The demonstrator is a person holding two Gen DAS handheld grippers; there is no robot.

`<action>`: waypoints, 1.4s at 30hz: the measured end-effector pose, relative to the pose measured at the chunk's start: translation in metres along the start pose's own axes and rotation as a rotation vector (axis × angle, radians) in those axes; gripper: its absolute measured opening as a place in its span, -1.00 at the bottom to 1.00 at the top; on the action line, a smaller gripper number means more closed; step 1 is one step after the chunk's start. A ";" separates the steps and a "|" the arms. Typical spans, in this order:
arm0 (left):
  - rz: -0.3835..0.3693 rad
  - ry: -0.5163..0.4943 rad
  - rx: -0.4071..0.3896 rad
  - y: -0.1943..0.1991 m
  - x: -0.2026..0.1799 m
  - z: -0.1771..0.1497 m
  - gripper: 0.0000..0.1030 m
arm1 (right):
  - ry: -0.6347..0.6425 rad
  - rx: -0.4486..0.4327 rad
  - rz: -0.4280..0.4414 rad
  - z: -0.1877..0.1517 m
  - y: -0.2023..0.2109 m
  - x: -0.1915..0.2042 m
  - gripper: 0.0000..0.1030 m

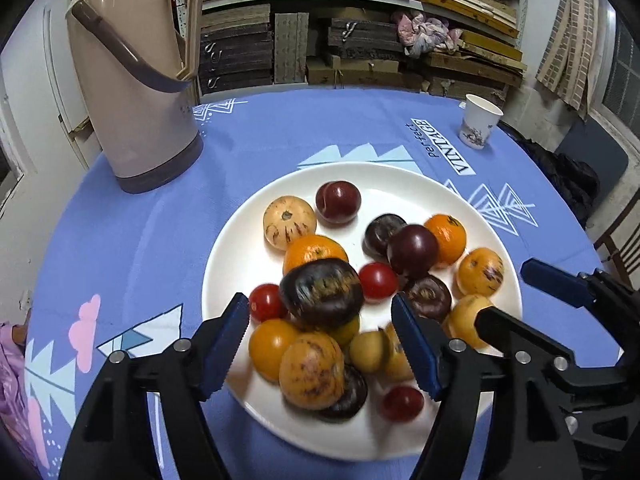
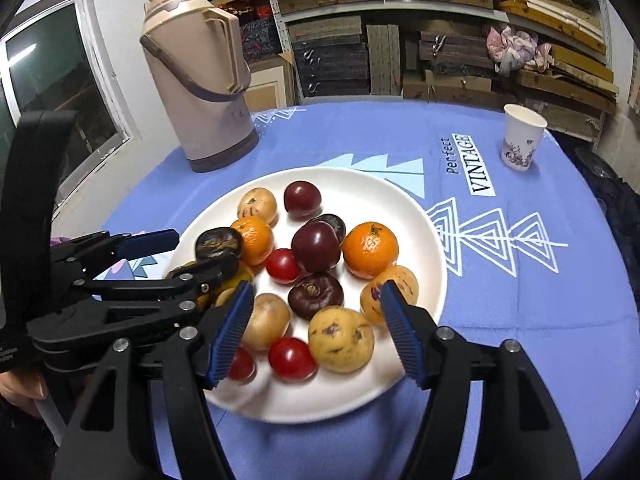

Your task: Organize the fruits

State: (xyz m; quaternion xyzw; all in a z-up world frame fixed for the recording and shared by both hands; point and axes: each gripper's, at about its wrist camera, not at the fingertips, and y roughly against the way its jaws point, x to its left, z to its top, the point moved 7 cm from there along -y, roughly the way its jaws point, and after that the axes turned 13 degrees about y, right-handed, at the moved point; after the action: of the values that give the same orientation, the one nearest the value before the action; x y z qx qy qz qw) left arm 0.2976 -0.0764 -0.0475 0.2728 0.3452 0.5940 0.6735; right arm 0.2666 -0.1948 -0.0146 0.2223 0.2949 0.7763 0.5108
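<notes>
Cloth on the surface (image 2: pixel 360 136) read "Perfect VINTAGE". Left tongs (image 1: pixel 320 344) and right tongs (image 2: pixel 316 328) stood open, gripping nothing; nearest fruit (image 1: pixel 324 294) blurred.

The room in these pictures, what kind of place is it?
Probably a storeroom used as a dining corner: shelves stacked with flat boxes stand behind a table with a blue tablecloth, which holds a thermos jug, a paper cup and a plate of fruit.

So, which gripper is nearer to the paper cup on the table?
Right. The paper cup stands at the table's far right edge. The right gripper works over the plate's right half; the left gripper is over its left half, farther away.
</notes>
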 end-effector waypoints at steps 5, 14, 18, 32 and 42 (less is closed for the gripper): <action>0.003 0.004 -0.002 0.017 0.000 -0.010 0.53 | -0.005 -0.033 -0.009 -0.006 0.029 0.008 0.33; -0.008 0.003 -0.065 0.066 -0.001 -0.034 0.90 | 0.020 -0.077 -0.057 -0.030 0.081 0.027 0.39; -0.008 -0.005 -0.071 0.084 -0.003 -0.050 0.90 | 0.016 -0.086 -0.059 -0.042 0.099 0.036 0.41; 0.008 0.042 -0.056 0.118 0.014 -0.095 0.93 | 0.000 -0.081 -0.074 -0.076 0.123 0.065 0.57; 0.010 0.044 -0.048 0.124 0.018 -0.108 0.93 | -0.029 -0.061 -0.068 -0.083 0.121 0.066 0.92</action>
State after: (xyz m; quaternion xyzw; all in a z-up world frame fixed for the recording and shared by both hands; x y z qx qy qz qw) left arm 0.1380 -0.0451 -0.0198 0.2451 0.3441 0.6114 0.6691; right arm 0.1073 -0.1899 0.0108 0.2078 0.2712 0.7637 0.5478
